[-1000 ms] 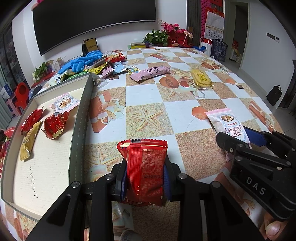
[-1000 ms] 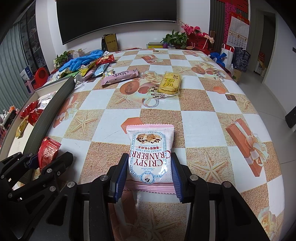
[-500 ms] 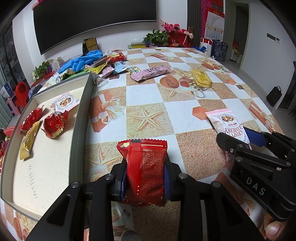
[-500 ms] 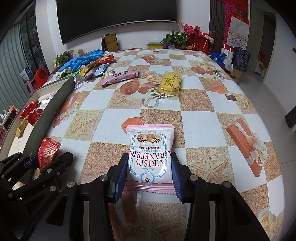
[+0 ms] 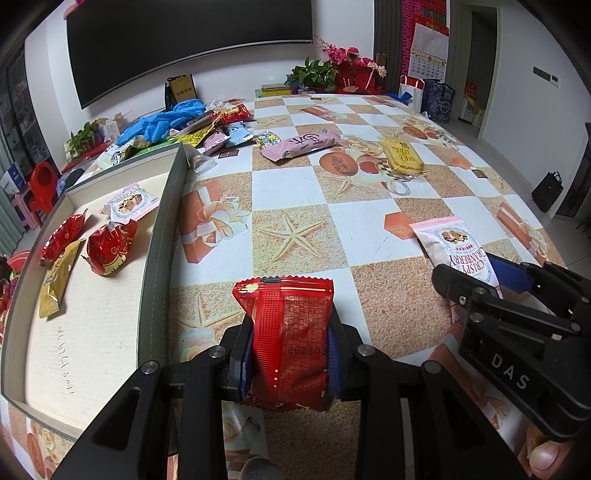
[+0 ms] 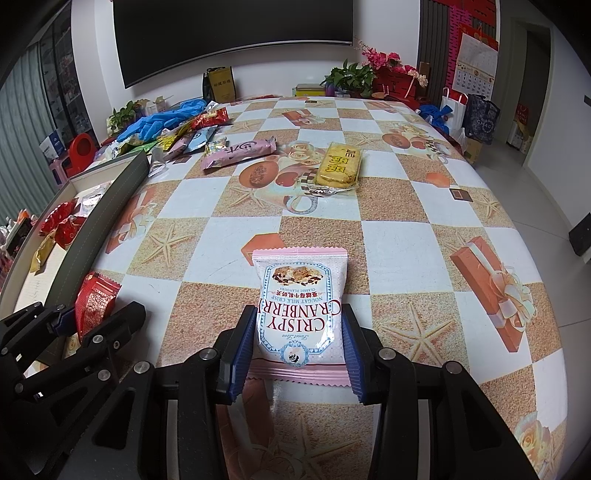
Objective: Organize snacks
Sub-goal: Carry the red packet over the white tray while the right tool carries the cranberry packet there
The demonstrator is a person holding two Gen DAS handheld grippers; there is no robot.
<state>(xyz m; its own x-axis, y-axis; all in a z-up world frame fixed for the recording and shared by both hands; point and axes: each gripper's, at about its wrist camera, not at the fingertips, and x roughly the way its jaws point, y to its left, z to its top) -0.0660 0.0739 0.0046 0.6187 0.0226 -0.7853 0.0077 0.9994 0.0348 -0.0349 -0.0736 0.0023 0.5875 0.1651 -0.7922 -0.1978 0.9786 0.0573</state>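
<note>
Left gripper (image 5: 288, 354) hides red packet's (image 5: 286, 332) lower edge.

Left wrist view: low over the near edge of the table (image 5: 369, 206), facing along the left gripper (image 5: 288, 354) toward the far wall and screen (image 5: 192, 40); close on the red packet (image 5: 286, 332), with the tray (image 5: 162, 236) at left and the right gripper (image 5: 476, 273) at right edge.

Right wrist view: same low height, just to the right, facing the same way along the right gripper (image 6: 301, 343); close on the pink packet (image 6: 301, 299), left gripper (image 6: 92, 317) at lower left.

Shared by both: table (image 6: 399, 236), tray (image 6: 110, 199), both packets, yellow biscuits (image 5: 400, 155) (image 6: 340, 164), far snack pile (image 5: 218, 125) (image 6: 184, 133), screen (image 6: 232, 33), flowers (image 5: 343, 59) (image 6: 384, 62).
</note>
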